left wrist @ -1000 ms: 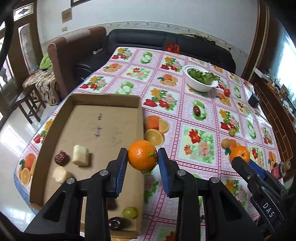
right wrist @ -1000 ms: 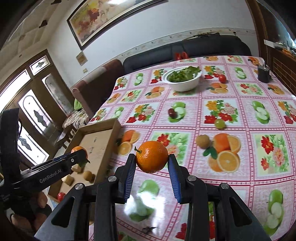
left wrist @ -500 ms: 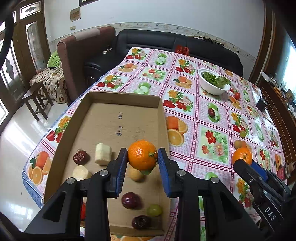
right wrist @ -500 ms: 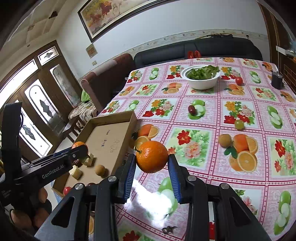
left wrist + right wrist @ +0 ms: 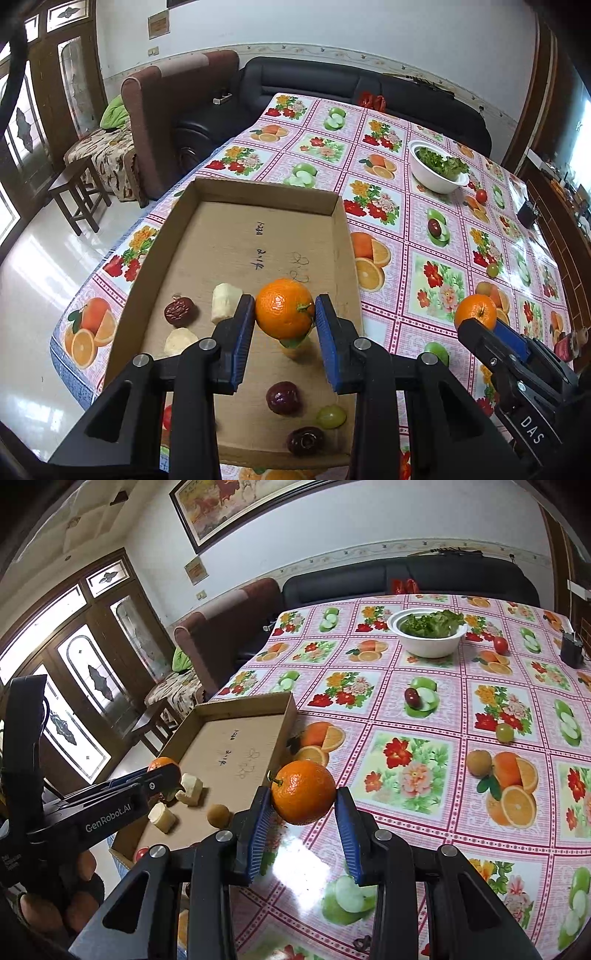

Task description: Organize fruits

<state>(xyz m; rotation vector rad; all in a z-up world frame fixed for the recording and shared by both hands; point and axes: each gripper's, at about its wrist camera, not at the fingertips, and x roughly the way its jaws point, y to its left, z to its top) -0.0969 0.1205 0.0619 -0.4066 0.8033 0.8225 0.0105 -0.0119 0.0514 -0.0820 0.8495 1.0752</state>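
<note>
My left gripper (image 5: 284, 319) is shut on an orange (image 5: 284, 313) and holds it above the shallow cardboard tray (image 5: 236, 206). In the tray lie banana pieces (image 5: 224, 302), a red date (image 5: 178, 312), dark plums (image 5: 283, 397) and a green grape (image 5: 331, 416). My right gripper (image 5: 301, 806) is shut on a second orange (image 5: 303, 791), over the tablecloth just right of the tray (image 5: 243, 705). Each gripper shows in the other's view: the right one (image 5: 476, 325) at the right, the left one (image 5: 162, 775) at the left, over the tray.
A white bowl of greens (image 5: 426, 635) stands far back. Loose on the fruit-print tablecloth (image 5: 406, 716) are a dark date (image 5: 410, 697), a green grape (image 5: 504, 733), a brown round fruit (image 5: 479, 762) and a tomato (image 5: 500, 644). Sofas and a stool lie beyond the table edge.
Both grippers have moved left with their oranges. The left orange went from over the tray's right wall to over the tray floor; more of the tray's fruit now shows.
</note>
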